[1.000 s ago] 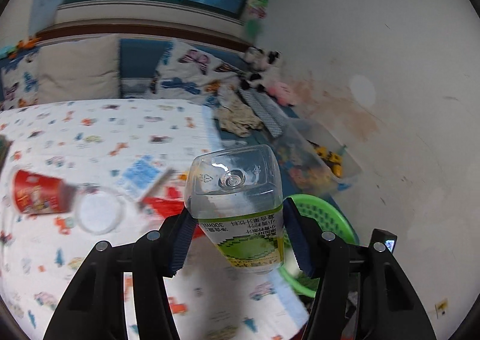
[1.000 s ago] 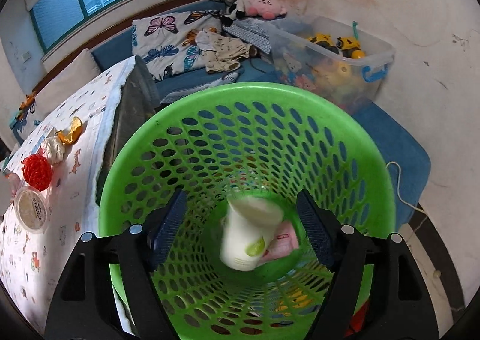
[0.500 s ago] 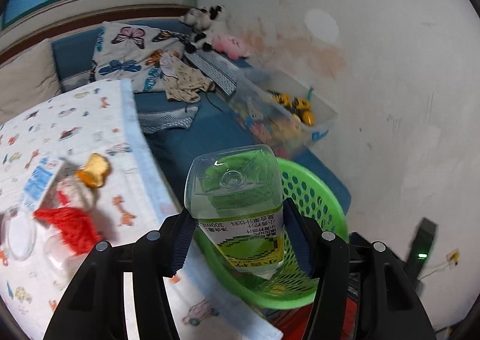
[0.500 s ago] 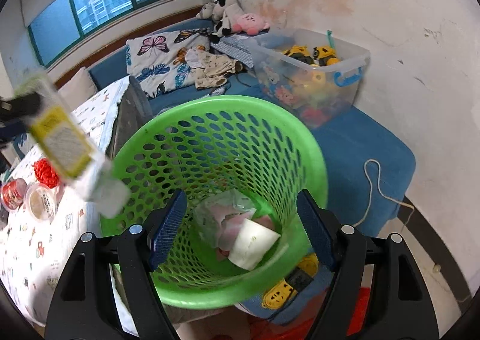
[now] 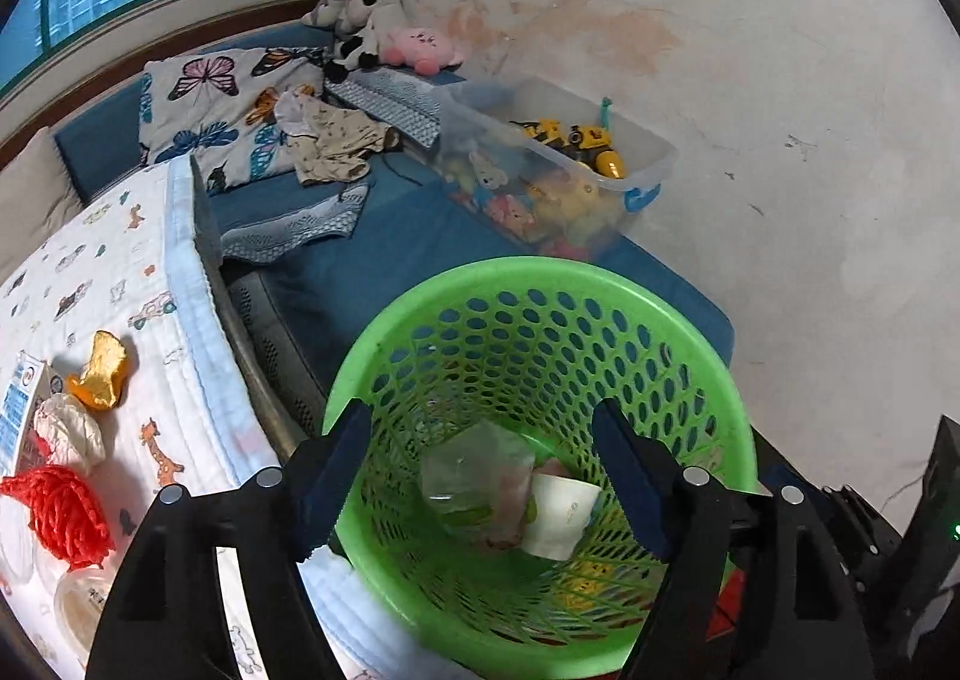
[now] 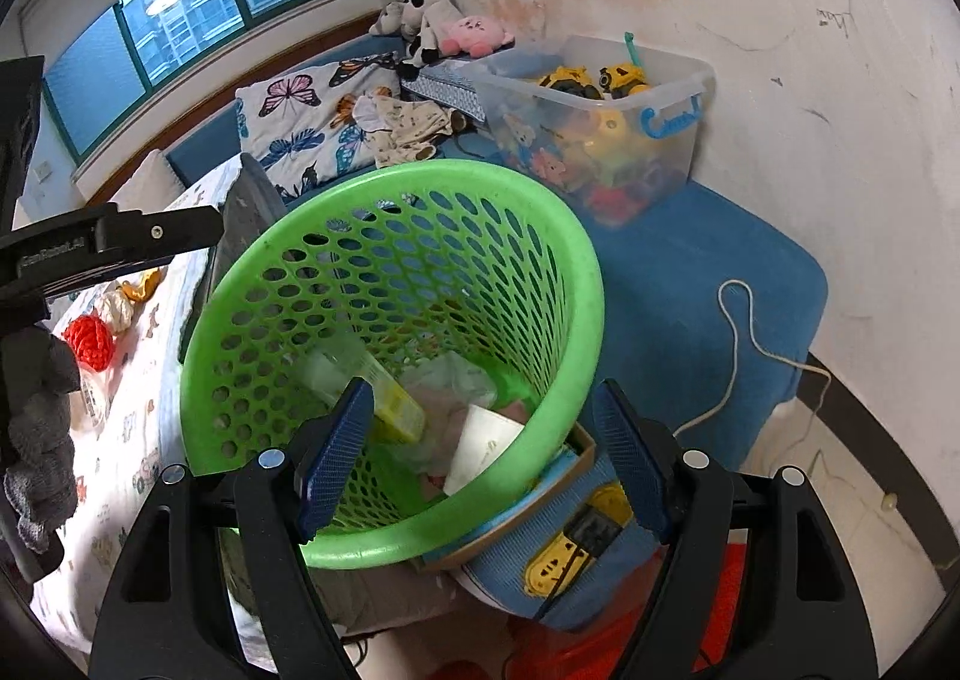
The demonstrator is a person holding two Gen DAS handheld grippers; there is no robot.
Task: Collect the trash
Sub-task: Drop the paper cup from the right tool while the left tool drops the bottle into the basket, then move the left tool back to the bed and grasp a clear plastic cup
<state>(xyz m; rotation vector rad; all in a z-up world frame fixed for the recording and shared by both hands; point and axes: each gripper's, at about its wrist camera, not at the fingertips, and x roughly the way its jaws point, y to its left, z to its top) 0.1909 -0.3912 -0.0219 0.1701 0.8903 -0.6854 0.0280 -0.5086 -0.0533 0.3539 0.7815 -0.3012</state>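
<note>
Bedroom corner, stained white wall, blue mattress. Green perforated basket (image 5: 540,284) directly ahead of and below the left claw (image 5: 483,467); jaws spread wide, nothing gripped. Right claw (image 6: 480,449) likewise spread and unloaded, over the near basket rim. Contents: clear bottle (image 6: 360,386) with yellow label, long axis slanting from upper left to lower right; white cup (image 6: 480,449). Remaining trash on the bed, left of the left claw and judged nearer to it: red net ball (image 5: 63,512), gold wrapper (image 5: 105,371), white crumpled paper (image 5: 69,428). Bottle label print not legible.
</note>
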